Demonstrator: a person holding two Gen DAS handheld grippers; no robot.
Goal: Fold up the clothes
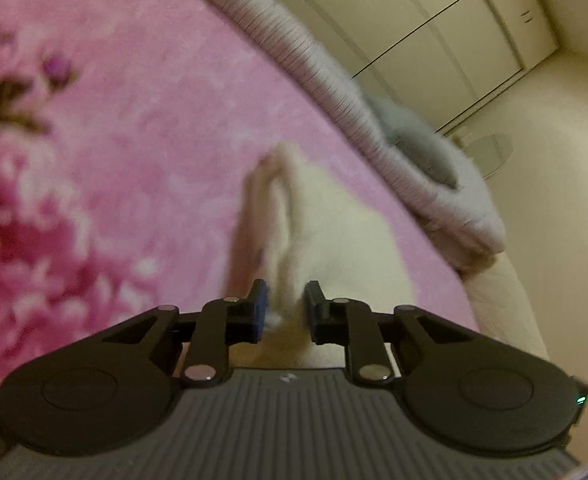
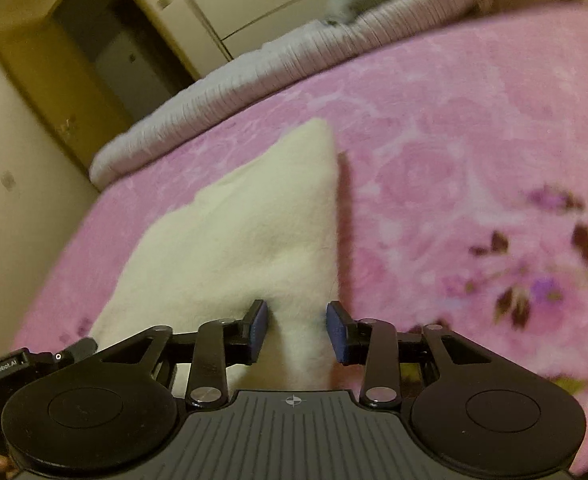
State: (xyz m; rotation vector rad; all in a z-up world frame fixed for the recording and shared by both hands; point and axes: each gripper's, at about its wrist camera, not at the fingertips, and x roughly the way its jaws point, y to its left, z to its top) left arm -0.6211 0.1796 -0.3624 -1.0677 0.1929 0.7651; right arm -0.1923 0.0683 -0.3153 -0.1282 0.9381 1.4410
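A cream-white garment (image 1: 333, 232) lies on a pink flowered blanket (image 1: 134, 120). In the left wrist view a raised ridge of it runs away from my left gripper (image 1: 286, 310), whose pads stand close together and pinch that fold. In the right wrist view the same garment (image 2: 234, 232) spreads out as a flat pointed shape. Its near corner lies between the jaws of my right gripper (image 2: 297, 330), which stand apart. The right pad does not press on the cloth. Both views are blurred.
A pale ribbed cover (image 2: 254, 68) is rolled along the far edge of the pink blanket (image 2: 453, 140), with a grey cushion (image 1: 417, 140) on it. Cream wardrobe doors (image 1: 433, 40) and a dark doorway (image 2: 114, 48) stand beyond. A black labelled device (image 2: 2, 372) shows at lower left.
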